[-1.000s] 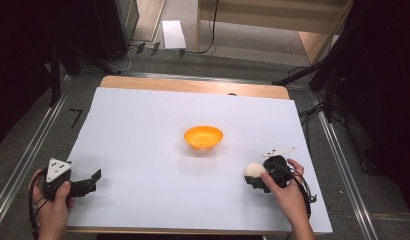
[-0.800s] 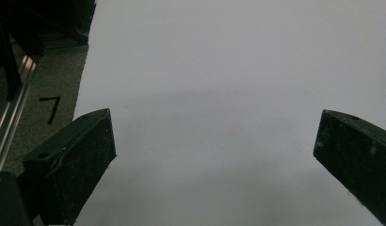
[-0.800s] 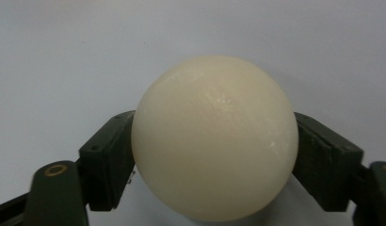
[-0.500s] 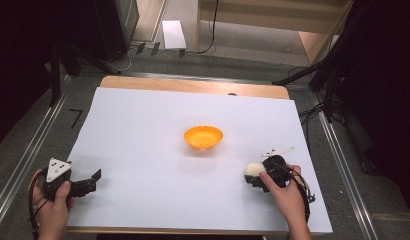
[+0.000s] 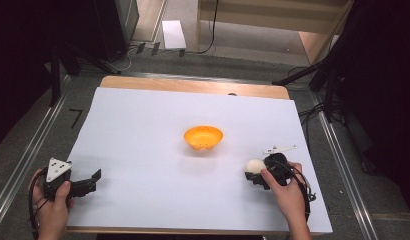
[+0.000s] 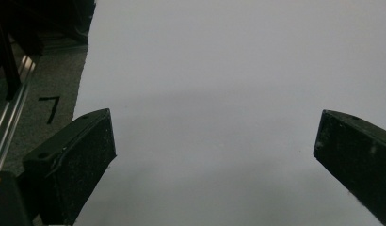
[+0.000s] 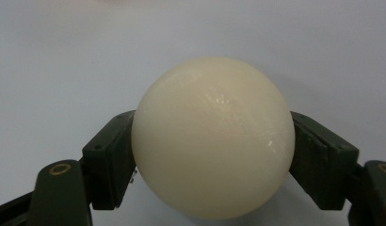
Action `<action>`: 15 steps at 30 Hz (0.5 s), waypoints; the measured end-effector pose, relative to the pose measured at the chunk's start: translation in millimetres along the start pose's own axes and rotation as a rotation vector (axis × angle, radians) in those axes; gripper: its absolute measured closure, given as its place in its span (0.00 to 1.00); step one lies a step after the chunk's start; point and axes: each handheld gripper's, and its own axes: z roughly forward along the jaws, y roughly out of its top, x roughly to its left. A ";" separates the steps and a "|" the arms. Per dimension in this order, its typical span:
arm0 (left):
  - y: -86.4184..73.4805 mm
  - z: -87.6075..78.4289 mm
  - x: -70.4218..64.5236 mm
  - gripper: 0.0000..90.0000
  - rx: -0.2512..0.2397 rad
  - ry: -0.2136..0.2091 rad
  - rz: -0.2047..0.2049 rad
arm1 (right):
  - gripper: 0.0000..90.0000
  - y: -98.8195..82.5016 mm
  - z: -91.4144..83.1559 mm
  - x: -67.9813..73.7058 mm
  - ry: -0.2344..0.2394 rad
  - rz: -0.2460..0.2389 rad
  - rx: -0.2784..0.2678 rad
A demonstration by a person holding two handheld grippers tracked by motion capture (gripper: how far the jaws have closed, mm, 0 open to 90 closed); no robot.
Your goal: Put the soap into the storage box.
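On the white table [image 5: 143,130], the orange bowl [image 5: 203,138] sits unmoved at centre. The left gripper [image 5: 88,184] stays parked at the near left corner, jaws wide apart and empty. The right gripper [image 5: 253,172], near the right edge, has barely shifted and remains clamped around the cream ball [image 7: 213,136].

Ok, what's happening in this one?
A person works at a white-covered table with a gripper in each hand. The right gripper is shut on a cream-white ball, with a jaw pressed against each side of it, low near the table's right front. An orange bowl sits apart near the middle, with nothing visible inside. The left gripper rests open at the left front corner, with bare table between its jaws.
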 end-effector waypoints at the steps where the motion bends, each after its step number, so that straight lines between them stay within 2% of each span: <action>1: 0.0 0.0 0.0 0.00 -0.001 -0.001 -0.001 | 0.27 0.8 -0.4 0.0 0.000 -0.001 -0.003; 15: 0.0 0.2 0.6 0.00 -0.001 -0.004 -0.006 | 0.27 19.2 -4.7 2.8 0.003 0.001 -0.022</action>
